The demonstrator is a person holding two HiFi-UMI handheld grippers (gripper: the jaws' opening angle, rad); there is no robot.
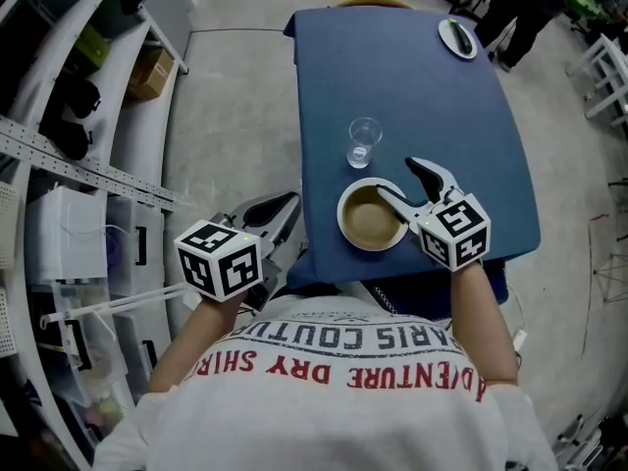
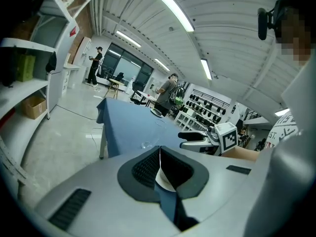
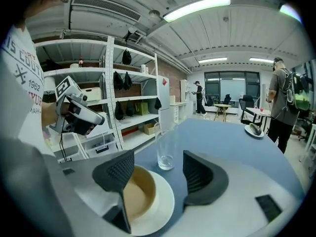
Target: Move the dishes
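Though spread wide, right claw [image 1: 396, 178] seemingly touches bowl [image 1: 365, 222].

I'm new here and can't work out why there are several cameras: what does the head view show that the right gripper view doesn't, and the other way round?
Only the head view shows the right tool from outside, with its marker cube, and the blue table from above. Only the right gripper view shows the ceiling lights and the far windows. Both show the drinking glass, the brown bowl on its white plate, the far dish and the left tool.
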